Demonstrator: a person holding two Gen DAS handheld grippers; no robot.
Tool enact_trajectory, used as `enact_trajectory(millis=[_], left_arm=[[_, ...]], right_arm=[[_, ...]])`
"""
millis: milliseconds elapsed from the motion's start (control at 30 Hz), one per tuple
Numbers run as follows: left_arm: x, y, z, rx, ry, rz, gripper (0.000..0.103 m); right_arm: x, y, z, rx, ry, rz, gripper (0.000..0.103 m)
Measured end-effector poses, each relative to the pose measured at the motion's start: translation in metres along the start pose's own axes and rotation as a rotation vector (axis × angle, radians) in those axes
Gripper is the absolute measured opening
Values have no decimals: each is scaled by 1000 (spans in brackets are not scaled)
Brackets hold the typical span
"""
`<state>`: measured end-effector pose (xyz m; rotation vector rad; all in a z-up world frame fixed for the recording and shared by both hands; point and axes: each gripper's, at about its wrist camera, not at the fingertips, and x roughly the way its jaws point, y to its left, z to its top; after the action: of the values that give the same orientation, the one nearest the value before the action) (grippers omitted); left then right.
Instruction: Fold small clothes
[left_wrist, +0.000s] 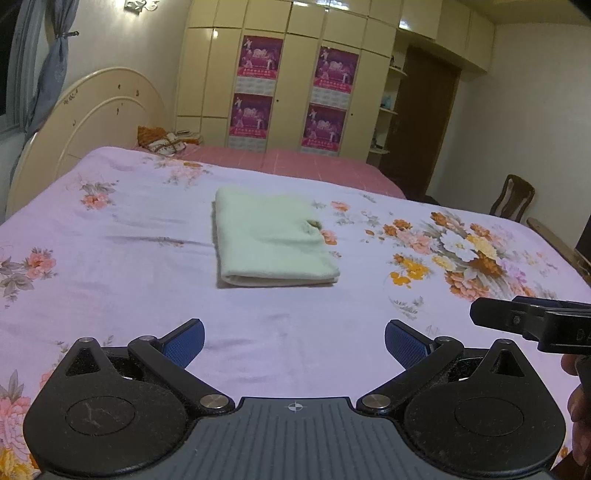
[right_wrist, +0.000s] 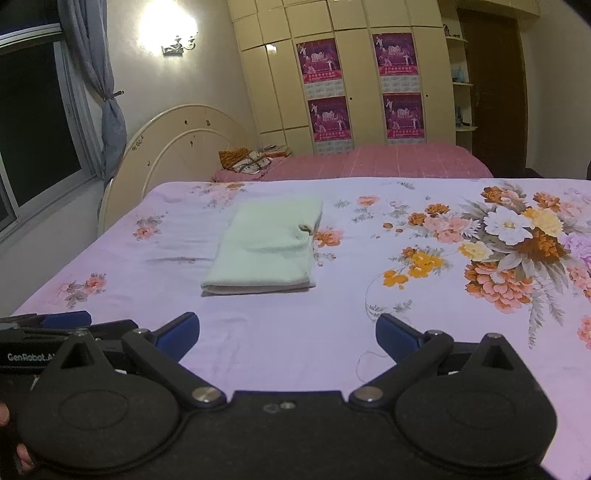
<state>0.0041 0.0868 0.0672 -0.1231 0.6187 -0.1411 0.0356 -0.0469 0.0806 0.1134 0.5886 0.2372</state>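
Pale-green cloth (left_wrist: 271, 240) lies folded flat on the floral bedsheet (left_wrist: 110, 295); both grippers' jaws released.

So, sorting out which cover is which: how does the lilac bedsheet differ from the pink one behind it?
The lilac bedsheet carries flower prints; the pink bedsheet has a plain grid of lines. The lilac one holds the folded pale green cloth; the pink one holds a patterned cushion near the headboard. Both lie spread flat.

On the bed (left_wrist: 110, 295) lies one folded green cloth (left_wrist: 271, 242), with four purple posters (left_wrist: 261, 61) on the wardrobe (left_wrist: 207, 74) beyond the bed.
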Motion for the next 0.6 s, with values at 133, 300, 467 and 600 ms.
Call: enact_trajectory(millis=[133, 300, 467, 600], left_arm=[[1, 1, 1, 3, 7, -4, 103], [4, -1, 4, 17, 9, -9, 103], [6, -1, 4, 19, 13, -11, 103], [9, 0, 5, 21, 18, -11, 103]], right_arm=[[-2, 3, -2, -3, 1, 3, 102], [-1, 5, 1, -3, -1, 1, 102], [2, 7, 2, 2, 2, -6, 102], [5, 8, 1, 5, 9, -10, 102]])
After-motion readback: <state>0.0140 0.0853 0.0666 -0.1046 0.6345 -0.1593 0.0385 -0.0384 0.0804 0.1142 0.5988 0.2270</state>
